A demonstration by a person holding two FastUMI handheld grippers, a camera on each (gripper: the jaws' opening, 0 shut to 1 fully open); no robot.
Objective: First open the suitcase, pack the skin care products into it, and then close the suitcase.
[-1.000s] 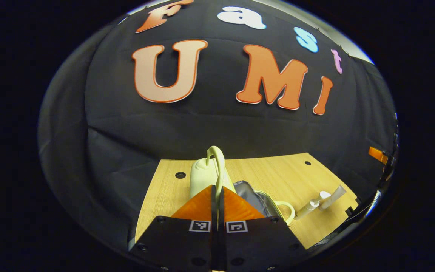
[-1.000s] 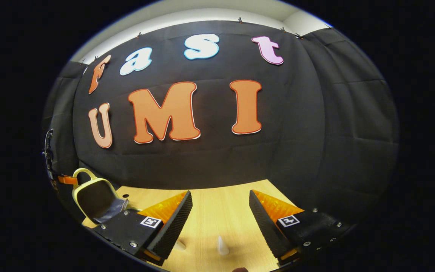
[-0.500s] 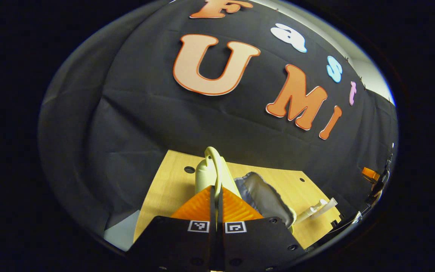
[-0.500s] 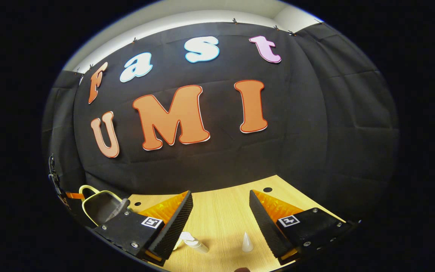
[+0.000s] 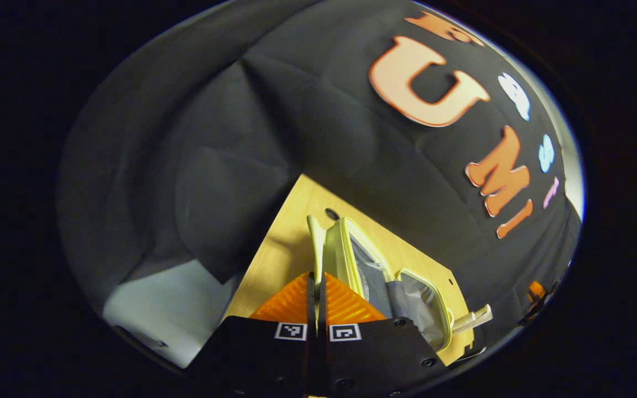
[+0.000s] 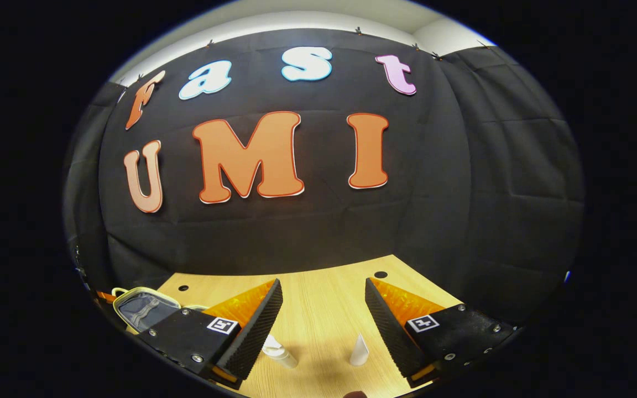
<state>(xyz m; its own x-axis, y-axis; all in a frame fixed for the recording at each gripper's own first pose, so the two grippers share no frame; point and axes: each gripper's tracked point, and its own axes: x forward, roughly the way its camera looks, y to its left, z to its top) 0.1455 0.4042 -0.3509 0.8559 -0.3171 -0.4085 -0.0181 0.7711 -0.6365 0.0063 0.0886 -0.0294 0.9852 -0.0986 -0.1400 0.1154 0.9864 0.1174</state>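
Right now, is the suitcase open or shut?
Open: the suitcase lid is swung back, its grey lining showing; the left gripper pinches its handle.

No legible text or labels

Between the right gripper's [image 6: 322,315] spread fingers lay bare pale wooden tabletop [image 6: 318,293]; nearer, a small white pump bottle [image 6: 278,352] and white cone-shaped tube [image 6: 359,350] stood apart, with a gap between.

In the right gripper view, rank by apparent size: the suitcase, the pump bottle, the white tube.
1. suitcase, partly hidden behind a finger, farther off
2. pump bottle and white tube: look alike in size, so unranked
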